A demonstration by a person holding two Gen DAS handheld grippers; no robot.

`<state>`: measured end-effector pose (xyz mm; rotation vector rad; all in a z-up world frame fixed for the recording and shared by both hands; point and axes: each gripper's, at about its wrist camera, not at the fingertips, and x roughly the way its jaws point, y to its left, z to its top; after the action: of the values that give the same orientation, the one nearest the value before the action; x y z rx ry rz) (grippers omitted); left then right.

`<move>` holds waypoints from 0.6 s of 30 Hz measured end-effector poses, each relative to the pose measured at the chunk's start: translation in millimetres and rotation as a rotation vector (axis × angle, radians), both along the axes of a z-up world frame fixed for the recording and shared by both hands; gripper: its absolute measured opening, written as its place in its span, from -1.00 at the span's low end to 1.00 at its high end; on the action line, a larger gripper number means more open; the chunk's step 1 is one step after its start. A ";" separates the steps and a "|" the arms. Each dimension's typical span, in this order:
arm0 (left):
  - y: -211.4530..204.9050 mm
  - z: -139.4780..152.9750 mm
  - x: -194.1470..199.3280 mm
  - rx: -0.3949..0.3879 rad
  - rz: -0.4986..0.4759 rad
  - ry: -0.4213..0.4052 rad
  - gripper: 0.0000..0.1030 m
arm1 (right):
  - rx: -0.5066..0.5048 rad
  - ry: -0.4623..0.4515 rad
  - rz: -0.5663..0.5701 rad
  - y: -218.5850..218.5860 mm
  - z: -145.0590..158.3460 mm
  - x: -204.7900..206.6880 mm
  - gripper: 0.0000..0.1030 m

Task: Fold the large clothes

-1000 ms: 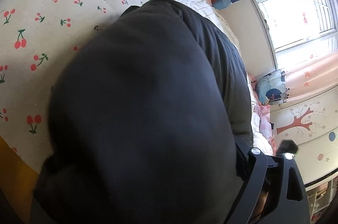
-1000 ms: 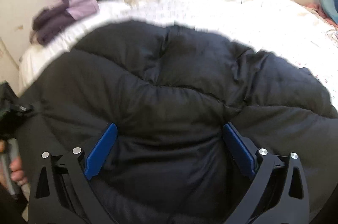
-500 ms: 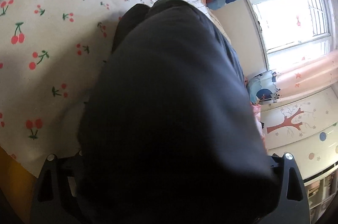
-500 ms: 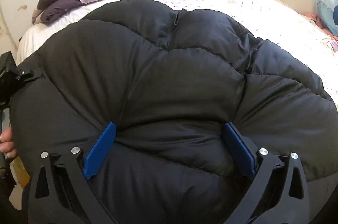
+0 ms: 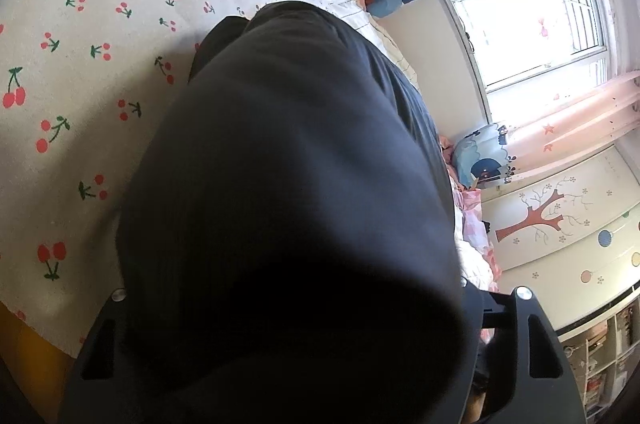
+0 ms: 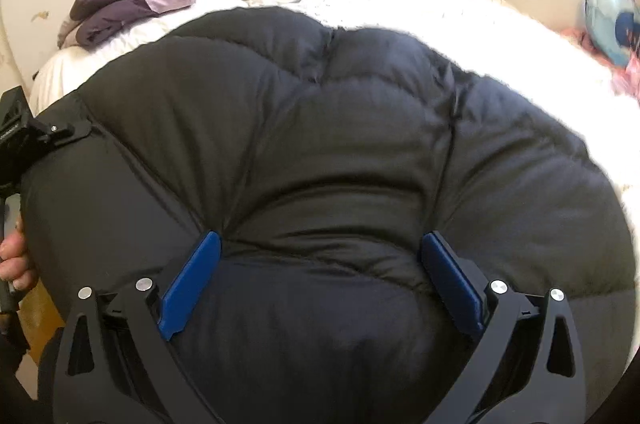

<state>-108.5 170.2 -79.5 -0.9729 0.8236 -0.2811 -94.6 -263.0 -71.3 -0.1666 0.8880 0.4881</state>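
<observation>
A bed (image 6: pixel 460 20) with white bedding carries a black puffer jacket (image 6: pixel 320 152), a rounded bundle across its near edge, its long axis running left to right. The right hand-held gripper (image 6: pixel 320 276) clamps a bulging fold between its blue pads (image 6: pixel 192 276). The left hand-held gripper (image 5: pixel 304 336) has just been closing; jacket fabric hides its tips, so its grip cannot be told. A purple garment (image 6: pixel 132 0) lies far left.
</observation>
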 end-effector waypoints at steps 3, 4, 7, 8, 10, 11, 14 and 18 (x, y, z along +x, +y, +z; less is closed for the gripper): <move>2.8 1.0 -6.3 0.015 0.000 -0.001 0.29 | 0.031 -0.058 -0.025 -8.7 22.2 -9.1 0.88; 3.1 1.1 -6.5 0.016 -0.001 -0.002 0.27 | 0.018 -0.069 -0.030 -10.2 24.3 -12.7 0.88; -0.7 4.6 -7.1 0.027 0.010 -0.019 0.23 | -0.080 0.007 0.002 -6.6 -1.5 -5.0 0.89; -4.3 9.7 -8.7 0.044 0.015 -0.036 0.21 | -0.072 0.003 0.001 -7.7 -8.2 -3.8 0.89; -12.3 21.5 -18.7 0.090 0.012 -0.074 0.14 | -0.082 -0.016 -0.004 -5.2 -16.0 -4.2 0.89; -17.3 29.6 -20.3 0.117 0.007 -0.095 0.13 | -0.087 -0.019 -0.007 -3.5 -18.0 -4.2 0.89; -28.8 49.1 -22.0 0.176 -0.009 -0.140 0.09 | -0.071 -0.024 -0.011 -3.4 -23.5 -4.8 0.89; -47.9 77.3 -25.8 0.252 -0.034 -0.208 0.04 | -0.046 -0.035 -0.012 -6.8 -26.3 -7.3 0.89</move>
<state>-134.3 122.2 -2.2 -0.6810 0.6668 -0.2950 -102.0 -269.9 -97.6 -0.2107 0.8661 0.4525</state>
